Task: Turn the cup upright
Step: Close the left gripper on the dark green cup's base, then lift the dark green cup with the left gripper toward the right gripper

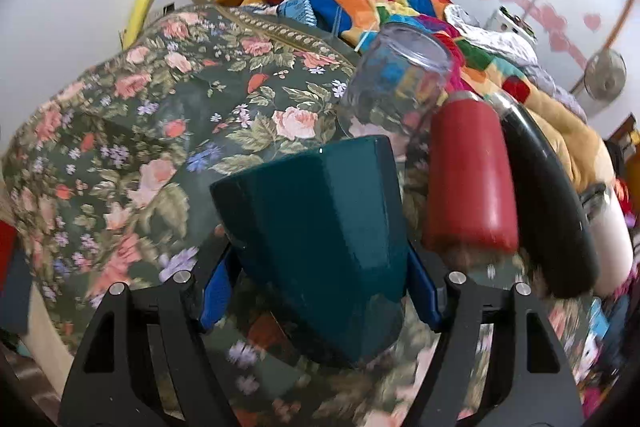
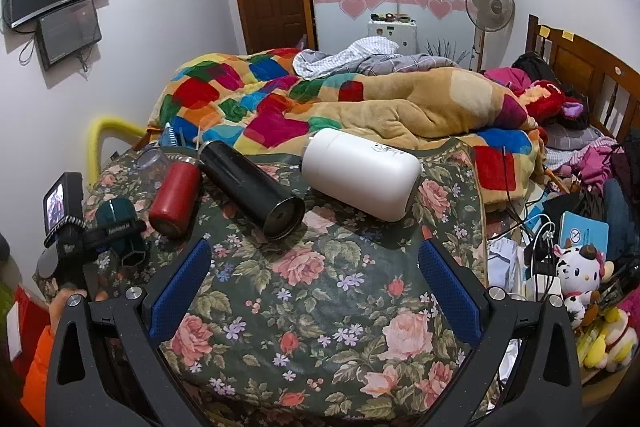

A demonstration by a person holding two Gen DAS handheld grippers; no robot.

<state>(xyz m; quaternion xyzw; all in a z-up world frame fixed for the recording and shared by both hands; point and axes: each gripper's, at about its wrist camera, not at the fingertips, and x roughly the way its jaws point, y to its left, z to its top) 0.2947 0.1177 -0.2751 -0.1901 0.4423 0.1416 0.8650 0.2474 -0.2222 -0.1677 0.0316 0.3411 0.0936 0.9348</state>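
Observation:
A dark teal faceted cup [image 1: 320, 239] sits between the blue pads of my left gripper [image 1: 320, 291], which is shut on it and holds it tilted over the floral cloth [image 1: 168, 123]. In the right wrist view the same cup [image 2: 120, 231] shows at the far left, held by the left gripper [image 2: 80, 235], its hexagonal end facing the camera. My right gripper [image 2: 316, 291] is open and empty over the floral cloth [image 2: 312, 315], nearer than the bottles.
A clear glass [image 1: 396, 83], a red bottle [image 2: 176, 199], a black flask [image 2: 252, 187] and a white bottle [image 2: 360, 173] lie on the cloth. A patchwork quilt [image 2: 304, 107] is heaped behind. Clutter and plush toys [image 2: 580, 275] are at the right.

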